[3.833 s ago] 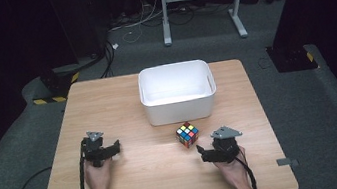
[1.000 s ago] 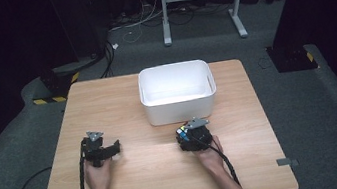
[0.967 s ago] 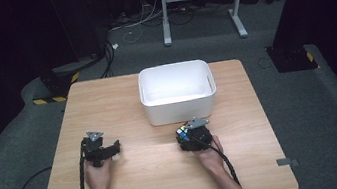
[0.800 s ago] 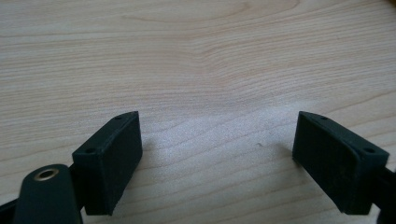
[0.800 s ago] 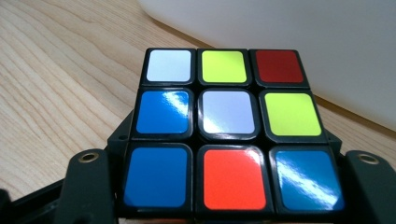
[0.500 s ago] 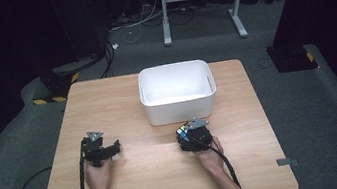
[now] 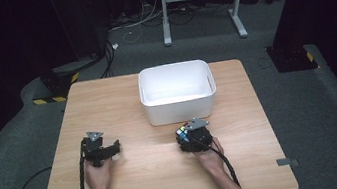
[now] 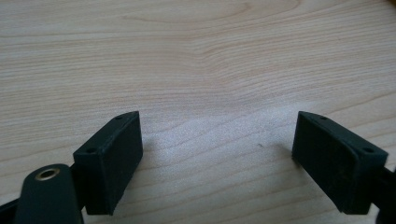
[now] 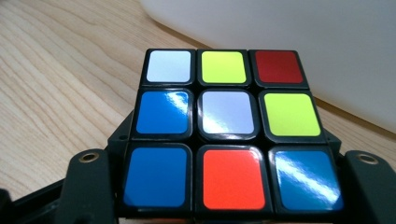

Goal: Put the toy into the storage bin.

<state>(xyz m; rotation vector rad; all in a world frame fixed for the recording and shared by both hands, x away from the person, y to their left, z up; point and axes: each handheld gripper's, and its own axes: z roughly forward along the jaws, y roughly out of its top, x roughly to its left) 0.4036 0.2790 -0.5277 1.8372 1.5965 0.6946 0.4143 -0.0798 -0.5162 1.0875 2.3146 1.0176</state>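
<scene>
Jaws of the right gripper (image 7: 188,134) now clamp the Rubik's cube (image 9: 226,133); left gripper (image 8: 219,158) gapes wide.
Cube, free on the table (image 7: 127,100) seconds ago, is grasped beside the white bin (image 7: 178,92).

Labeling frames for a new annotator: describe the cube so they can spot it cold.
Start at the white tub in the middle of the wooden table. Just in front of its near wall, the right tool is shut on the cube. It is the one multicoloured thing there: stickered squares in white, yellow, red, blue and orange.
</scene>
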